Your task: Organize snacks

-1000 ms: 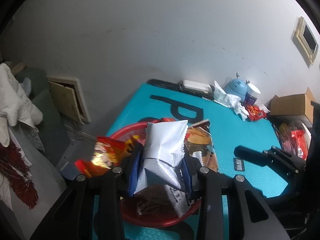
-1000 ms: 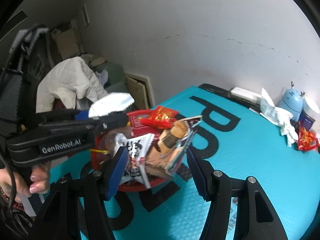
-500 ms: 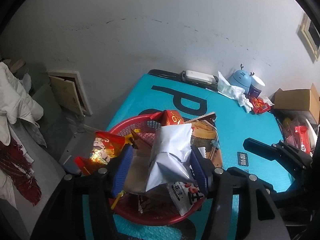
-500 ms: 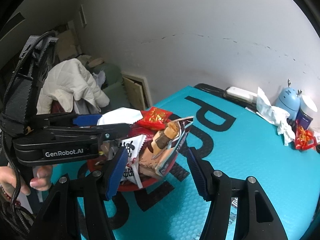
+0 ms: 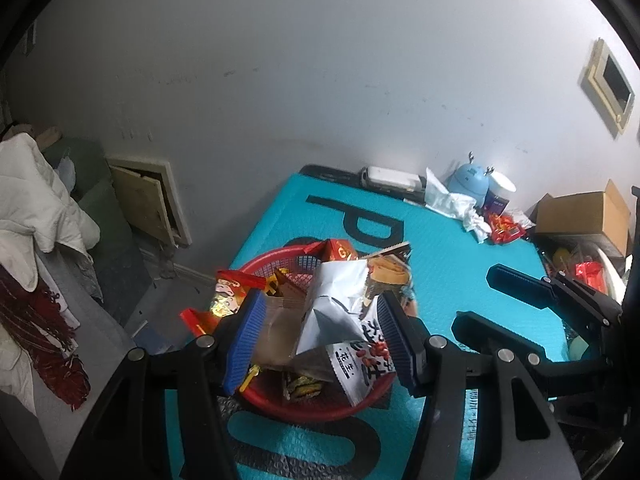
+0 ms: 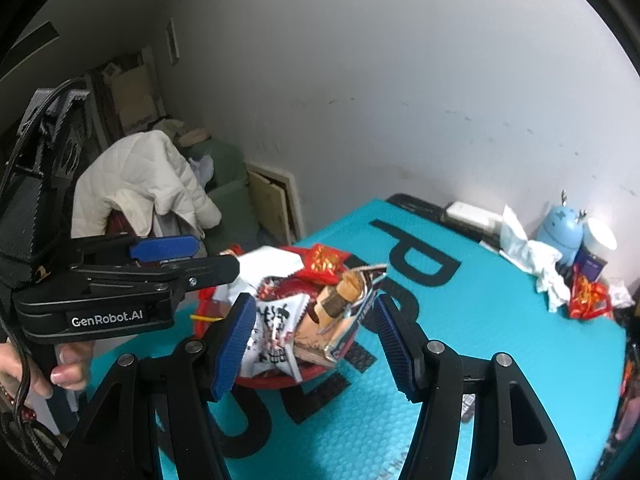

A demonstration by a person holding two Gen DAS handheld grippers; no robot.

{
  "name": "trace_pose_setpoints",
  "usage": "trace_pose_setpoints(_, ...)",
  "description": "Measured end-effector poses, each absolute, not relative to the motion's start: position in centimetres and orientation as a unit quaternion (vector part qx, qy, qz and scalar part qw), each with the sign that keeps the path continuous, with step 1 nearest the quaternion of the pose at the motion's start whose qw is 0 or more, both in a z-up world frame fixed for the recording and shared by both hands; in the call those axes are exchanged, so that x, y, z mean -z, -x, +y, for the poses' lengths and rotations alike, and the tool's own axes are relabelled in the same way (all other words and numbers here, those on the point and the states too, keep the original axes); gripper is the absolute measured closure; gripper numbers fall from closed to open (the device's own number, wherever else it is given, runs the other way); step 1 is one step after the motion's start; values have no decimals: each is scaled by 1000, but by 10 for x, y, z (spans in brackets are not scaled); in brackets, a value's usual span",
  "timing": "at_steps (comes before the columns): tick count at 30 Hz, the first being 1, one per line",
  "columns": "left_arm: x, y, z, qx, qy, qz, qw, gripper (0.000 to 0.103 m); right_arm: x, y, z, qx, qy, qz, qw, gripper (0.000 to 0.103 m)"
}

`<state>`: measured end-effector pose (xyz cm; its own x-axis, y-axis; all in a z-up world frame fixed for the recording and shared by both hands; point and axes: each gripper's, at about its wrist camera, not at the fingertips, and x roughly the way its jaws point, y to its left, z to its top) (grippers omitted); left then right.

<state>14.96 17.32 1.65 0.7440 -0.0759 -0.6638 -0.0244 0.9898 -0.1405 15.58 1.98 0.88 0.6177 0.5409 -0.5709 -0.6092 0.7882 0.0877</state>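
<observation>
A red basket (image 5: 308,406) full of snack packets stands near the left edge of the teal table (image 5: 452,264); it also shows in the right wrist view (image 6: 264,382). A silver-white packet (image 5: 336,304) lies on top of the pile, loose between the open fingers of my left gripper (image 5: 320,334), touching neither pad. A white peanut packet (image 5: 364,364) and a biscuit packet (image 5: 390,276) lie beside it. My right gripper (image 6: 314,338) is open and empty, hovering just right of the basket. The left gripper (image 6: 188,260) shows side-on in the right wrist view.
At the table's far right are crumpled tissue (image 5: 452,204), a blue deer-shaped gadget (image 5: 472,182), a white cup (image 5: 500,192) and red packets (image 5: 506,228). A cardboard box (image 5: 584,212) stands beyond. A white jacket (image 6: 140,176) hangs left of the table.
My left gripper opened and let go of the silver-white packet, which now rests on the basket pile. The left gripper also pulled back and up a little. The right gripper stayed open.
</observation>
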Motion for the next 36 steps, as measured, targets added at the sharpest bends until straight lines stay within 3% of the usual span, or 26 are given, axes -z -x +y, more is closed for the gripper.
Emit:
trace_pose_setpoints(20,-102,-32,145,-8,31,255,966,46,-93,-59,-9,-315,57,202,925,41)
trace_pose_setpoints(23,-107,-15,139,-6,29,247,969,44,-98,-42,-16,-312,55,192,929,37)
trace_pose_setpoints(26,-106,-1,133,-7,29,245,969,31,-100,-24,-23,-307,56,184,932,37)
trace_pose_setpoints(36,-88,39,112,-14,28,248,968,29,-86,20,-51,-272,53,187,942,22)
